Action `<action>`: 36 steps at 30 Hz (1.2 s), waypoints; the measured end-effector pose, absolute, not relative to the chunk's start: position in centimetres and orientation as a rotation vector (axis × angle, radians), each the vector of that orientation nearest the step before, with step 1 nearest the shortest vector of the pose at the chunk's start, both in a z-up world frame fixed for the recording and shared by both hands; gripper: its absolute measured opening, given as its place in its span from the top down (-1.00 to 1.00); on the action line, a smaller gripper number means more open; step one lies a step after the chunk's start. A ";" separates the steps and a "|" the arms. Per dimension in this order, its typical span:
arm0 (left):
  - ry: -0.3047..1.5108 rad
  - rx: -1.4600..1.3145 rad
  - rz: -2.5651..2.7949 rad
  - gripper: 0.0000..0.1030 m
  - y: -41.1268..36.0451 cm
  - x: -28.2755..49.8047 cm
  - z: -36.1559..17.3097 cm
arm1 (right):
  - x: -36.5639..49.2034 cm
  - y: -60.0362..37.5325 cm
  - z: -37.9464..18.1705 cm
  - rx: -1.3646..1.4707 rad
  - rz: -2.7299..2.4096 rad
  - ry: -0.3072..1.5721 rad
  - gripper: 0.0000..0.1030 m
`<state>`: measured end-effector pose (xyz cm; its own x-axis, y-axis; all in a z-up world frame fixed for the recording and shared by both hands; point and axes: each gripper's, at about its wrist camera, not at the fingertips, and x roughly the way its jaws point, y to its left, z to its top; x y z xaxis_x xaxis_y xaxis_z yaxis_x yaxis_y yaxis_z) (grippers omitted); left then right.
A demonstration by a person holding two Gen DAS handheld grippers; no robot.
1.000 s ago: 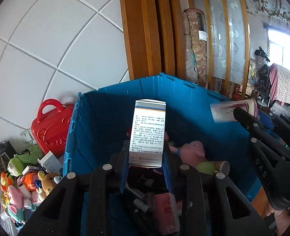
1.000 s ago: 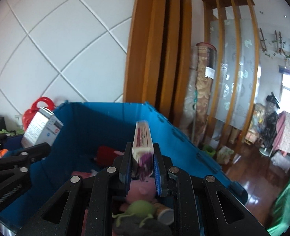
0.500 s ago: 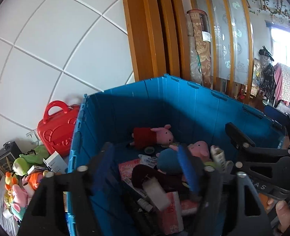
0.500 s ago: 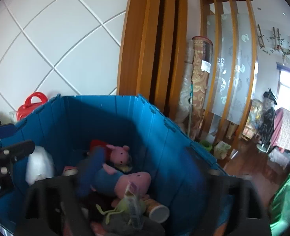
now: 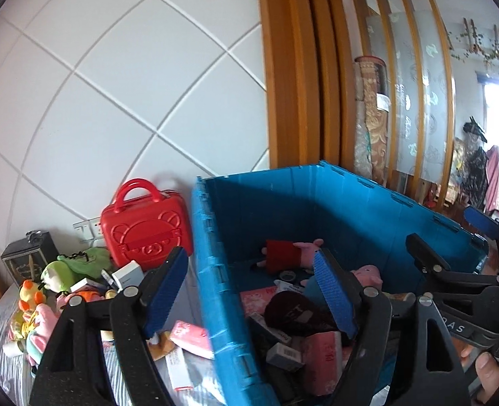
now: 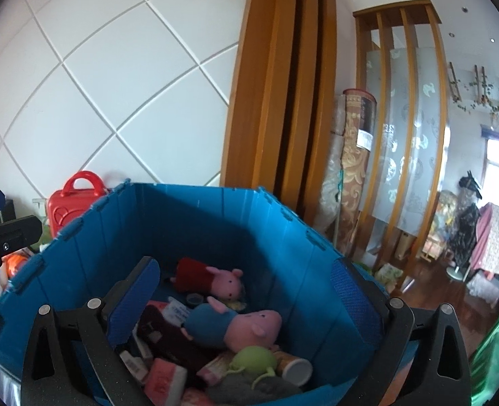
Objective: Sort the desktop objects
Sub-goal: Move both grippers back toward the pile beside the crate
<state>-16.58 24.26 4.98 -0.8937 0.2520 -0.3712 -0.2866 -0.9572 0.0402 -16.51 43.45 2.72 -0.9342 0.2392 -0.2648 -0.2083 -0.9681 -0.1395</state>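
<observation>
Both the left gripper (image 5: pixel 249 287) and right gripper (image 6: pixel 246 301) had just released their cartons into the blue crate (image 5: pixel 351 203), jaws opened and empty above it, while more toys (image 5: pixel 36 308) waited on the surface (image 5: pixel 9 372) beside it.

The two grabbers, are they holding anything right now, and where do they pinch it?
Nothing is held. The left gripper and the right gripper both stand open with nothing between their pads, above the blue bin; the left's jaws have just been opening.
</observation>
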 end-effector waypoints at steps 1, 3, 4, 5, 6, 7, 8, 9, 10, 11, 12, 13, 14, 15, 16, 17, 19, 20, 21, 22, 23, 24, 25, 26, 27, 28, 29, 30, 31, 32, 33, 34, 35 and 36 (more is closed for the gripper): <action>0.121 -0.522 2.814 -0.49 23.1 -16.3 5.0 | -16.2 42.7 2.9 -0.404 2.882 -0.169 -1.00; 0.105 -0.497 2.835 -0.49 20.5 -15.6 5.1 | -15.6 40.9 3.5 -0.385 2.890 -0.180 -1.00; 0.102 -0.485 2.848 -0.49 19.4 -15.3 5.1 | -15.3 40.0 3.7 -0.374 2.896 -0.184 -1.00; 0.096 -0.470 2.867 -0.49 17.7 -14.8 5.1 | -14.9 38.8 4.0 -0.362 2.903 -0.189 -1.00; 0.086 -0.463 2.877 -0.49 16.2 -14.4 5.1 | -14.5 37.5 4.2 -0.350 2.909 -0.194 -1.00; 0.071 -0.461 2.886 -0.49 14.5 -13.9 5.0 | -14.1 36.2 4.5 -0.340 2.915 -0.197 -1.00; 0.054 -0.462 2.896 -0.49 12.9 -13.6 4.9 | -13.8 35.0 4.8 -0.333 2.920 -0.199 -1.00; 0.037 -0.462 2.905 -0.49 11.2 -13.2 4.9 | -13.4 33.6 5.0 -0.326 2.928 -0.202 -1.00; 0.022 -0.467 2.914 -0.49 9.0 -12.8 4.7 | -12.8 31.8 5.2 -0.318 2.941 -0.207 -1.00; 0.013 -0.481 2.921 -0.49 7.0 -12.4 4.5 | -12.3 30.3 5.3 -0.307 2.947 -0.213 -1.00; 0.011 -0.495 2.927 -0.49 5.0 -12.1 4.2 | -11.9 28.8 5.5 -0.298 2.950 -0.217 -1.00; 0.013 -0.507 2.934 -0.49 3.3 -11.9 3.9 | -11.4 26.7 5.5 -0.291 2.955 -0.216 -1.00; 0.017 -0.525 2.951 -0.49 1.2 -11.5 3.4 | -11.0 25.2 5.5 -0.294 2.963 -0.210 -1.00; 0.020 -0.544 2.967 -0.49 -1.0 -11.2 2.8 | -10.8 23.6 5.5 -0.301 2.976 -0.204 -1.00; 0.019 -0.564 2.976 -0.49 -2.6 -11.0 2.2 | -10.5 21.9 5.4 -0.310 2.990 -0.202 -1.00; 0.014 -0.604 2.986 -0.49 -4.8 -10.9 1.5 | -10.1 20.0 5.1 -0.320 2.998 -0.204 -1.00; -0.005 -0.684 3.003 -0.49 -8.2 -10.9 0.2 | -9.6 17.0 4.5 -0.343 3.009 -0.226 -1.00; -0.012 -0.723 3.006 -0.49 -9.6 -11.0 -0.3 | -9.5 15.4 4.0 -0.363 3.015 -0.252 -1.00; -0.021 -0.767 3.012 -0.49 -11.1 -11.1 -1.0 | -9.4 14.1 3.6 -0.387 3.015 -0.279 -1.00; -0.031 -0.799 3.019 -0.49 -12.4 -11.0 -1.5 | -9.4 12.7 3.2 -0.419 3.015 -0.308 -1.00; -0.039 -0.820 3.028 -0.49 -13.4 -10.9 -2.0 | -9.5 11.8 2.9 -0.439 3.019 -0.319 -1.00; -0.049 -0.836 3.039 -0.49 -14.6 -10.9 -2.4 | -9.6 11.1 2.6 -0.458 3.023 -0.321 -1.00; -0.060 -0.848 3.051 -0.49 -15.6 -10.8 -2.8 | -9.7 10.4 2.4 -0.475 3.030 -0.317 -1.00; -0.072 -0.862 3.065 -0.49 -16.6 -10.7 -3.2 | -10.0 9.9 2.0 -0.496 3.035 -0.315 -1.00; -0.079 -0.877 3.077 -0.49 -17.4 -10.7 -3.6 | -10.4 9.4 1.7 -0.518 3.036 -0.318 -1.00; -0.085 -0.896 3.085 -0.49 -18.0 -10.7 -4.0 | -10.9 9.0 1.2 -0.543 3.036 -0.322 -1.00; -0.091 -0.916 3.092 -0.49 -18.7 -10.8 -4.4 | -11.2 8.6 0.7 -0.565 3.034 -0.323 -1.00; -0.096 -0.937 3.099 -0.49 -19.2 -11.1 -4.8 | -11.8 8.4 0.1 -0.590 3.034 -0.319 -1.00; -0.105 -0.964 3.106 -0.49 -19.7 -11.4 -5.3 | -12.3 8.3 -0.4 -0.612 3.034 -0.311 -1.00; -0.112 -0.985 3.107 -0.49 -20.0 -11.6 -5.7 | -12.8 8.2 -1.2 -0.648 3.033 -0.300 -1.00; -0.118 -1.003 3.105 -0.49 -20.1 -11.9 -6.2 | -13.4 8.2 -1.8 -0.676 3.032 -0.290 -1.00; -0.122 -1.026 3.101 -0.49 -20.1 -12.2 -6.6 | -13.9 8.2 -2.5 -0.706 3.031 -0.283 -1.00; -0.122 -1.051 3.092 -0.49 -19.8 -12.8 -7.1 | -14.6 8.3 -3.4 -0.745 3.028 -0.277 -1.00; -0.119 -1.070 3.082 -0.49 -19.4 -13.3 -7.6 | -15.2 8.5 -4.1 -0.779 3.024 -0.274 -1.00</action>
